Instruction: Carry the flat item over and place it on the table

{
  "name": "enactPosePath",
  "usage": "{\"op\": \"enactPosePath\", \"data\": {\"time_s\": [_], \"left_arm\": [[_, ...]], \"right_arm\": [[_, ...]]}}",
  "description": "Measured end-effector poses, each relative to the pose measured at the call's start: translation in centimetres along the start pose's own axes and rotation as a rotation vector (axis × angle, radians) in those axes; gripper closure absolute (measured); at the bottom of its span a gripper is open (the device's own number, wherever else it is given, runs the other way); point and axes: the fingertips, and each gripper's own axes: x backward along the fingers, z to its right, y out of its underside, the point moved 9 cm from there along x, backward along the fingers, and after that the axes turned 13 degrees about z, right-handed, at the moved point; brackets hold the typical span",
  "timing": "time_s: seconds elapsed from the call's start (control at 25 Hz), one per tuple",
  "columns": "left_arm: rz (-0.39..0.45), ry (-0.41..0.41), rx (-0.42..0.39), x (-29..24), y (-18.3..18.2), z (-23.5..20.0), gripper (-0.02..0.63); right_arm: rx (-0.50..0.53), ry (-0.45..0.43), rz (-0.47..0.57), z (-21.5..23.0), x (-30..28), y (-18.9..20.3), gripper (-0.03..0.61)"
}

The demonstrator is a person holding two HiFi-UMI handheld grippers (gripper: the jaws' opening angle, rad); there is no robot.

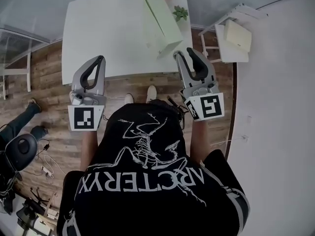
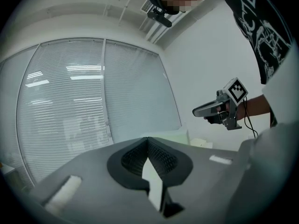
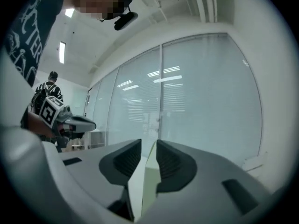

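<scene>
Two hand-held grippers reach forward from the person's chest. The left gripper [image 1: 100, 60] has its jaws closed tip to tip with nothing between them, and it is well to the left of the task's thing. The right gripper [image 1: 186, 54] is the nearer one. Its jaws stand a narrow gap apart, pinched on the near end of the pale green flat panel [image 1: 158, 31], whose thin edge runs up between the ribbed pads in the right gripper view.

From that grip the panel's long axis runs away from the person, its far end drifting slightly left. It seems tipped up on one long edge rather than lying flat. It sits over the right part of the white table [image 1: 108, 28]; whether its lower edge touches the top cannot be told. Setting it down would, I judge, mean rolling it flat toward the bare left side.

A small potted plant [image 1: 180, 13] stands near the panel's far end. Around the table are wood flooring [image 1: 49, 82], a white rack [image 1: 231, 38] at the right, and windows with blinds [image 2: 70, 101].
</scene>
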Motion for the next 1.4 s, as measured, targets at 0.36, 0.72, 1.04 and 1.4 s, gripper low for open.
{"op": "enactPosePath", "data": {"time_s": [0.36,0.72,1.04,1.4], "left_arm": [[0.039,0.016,0.006,-0.8,-0.8,0.4,0.604],[0.058,0.019,-0.025,-1.2,-1.7,-0.4,0.604],[0.083,-0.006,-0.033,-1.4,-2.3,-2.1,0.604],[0.082,-0.010,-0.057,-1.7,-2.5,-2.4,0.604]], "right_arm": [[0.058,0.024,0.053,-1.4,-2.6,-2.4,0.547],[0.018,-0.012,0.050,-3.0,-3.5,-1.4,0.565],[0.058,-0.030,0.038,-3.4,-4.6,-1.8,0.566],[0.068,-0.036,0.035,-3.2,-4.8,-1.6,0.566]]}}
